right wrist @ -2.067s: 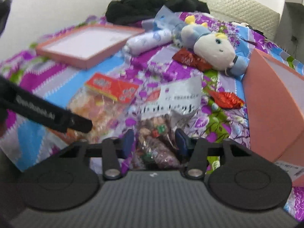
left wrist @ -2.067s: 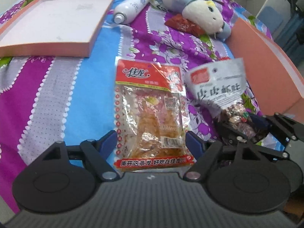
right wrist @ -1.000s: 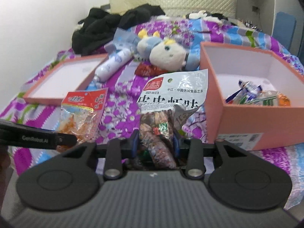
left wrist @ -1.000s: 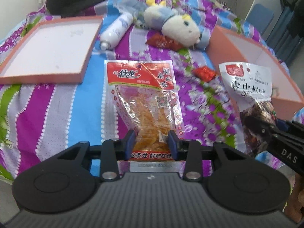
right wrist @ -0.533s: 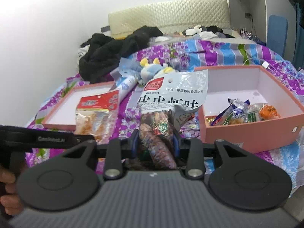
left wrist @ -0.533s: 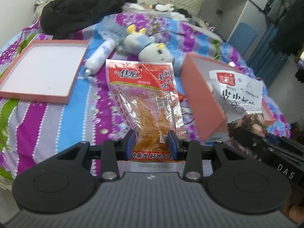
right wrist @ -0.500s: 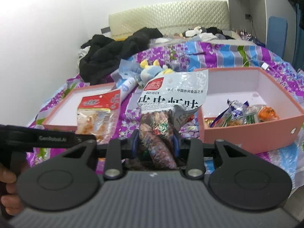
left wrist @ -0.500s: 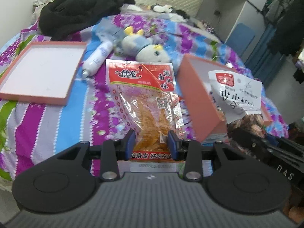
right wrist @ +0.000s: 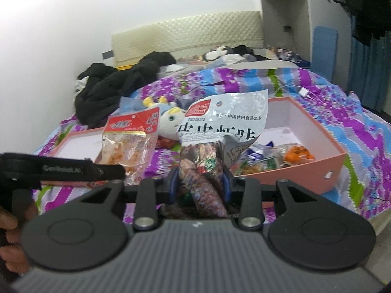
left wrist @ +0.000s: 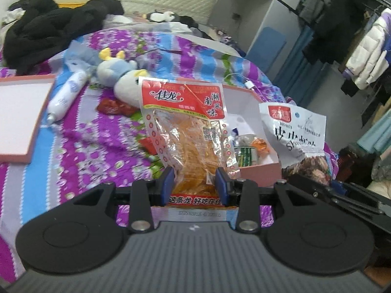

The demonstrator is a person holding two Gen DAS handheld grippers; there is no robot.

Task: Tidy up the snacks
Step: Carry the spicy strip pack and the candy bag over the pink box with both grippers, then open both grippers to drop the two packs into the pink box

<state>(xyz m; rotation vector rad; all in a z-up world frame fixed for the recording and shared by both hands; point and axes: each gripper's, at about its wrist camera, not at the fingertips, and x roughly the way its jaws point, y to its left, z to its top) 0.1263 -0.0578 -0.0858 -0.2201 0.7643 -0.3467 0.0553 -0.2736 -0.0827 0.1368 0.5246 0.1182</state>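
Note:
My left gripper (left wrist: 195,183) is shut on the lower end of a red-topped clear snack packet (left wrist: 188,127), held upright above the bed. My right gripper (right wrist: 199,182) is shut on a silver-white snack bag (right wrist: 220,127) with dark wrapped pieces showing through it. That bag (left wrist: 295,127) also shows at the right of the left wrist view, and the red packet (right wrist: 129,141) at the left of the right wrist view. Behind both packets stands an open pink box (right wrist: 315,127) holding several small wrapped snacks (right wrist: 276,156).
A flat pink lid (left wrist: 22,112) lies on the purple floral bedspread at the left. A white tube (left wrist: 66,95), a plush toy (left wrist: 119,75) and a small red packet (left wrist: 114,106) lie mid-bed. Dark clothes (right wrist: 117,88) are heaped near the headboard. A hand (right wrist: 9,227) grips the left tool.
Both grippers have risen with their packets and now look more level across the bed. The pink box's inside has come into the left wrist view behind the red packet.

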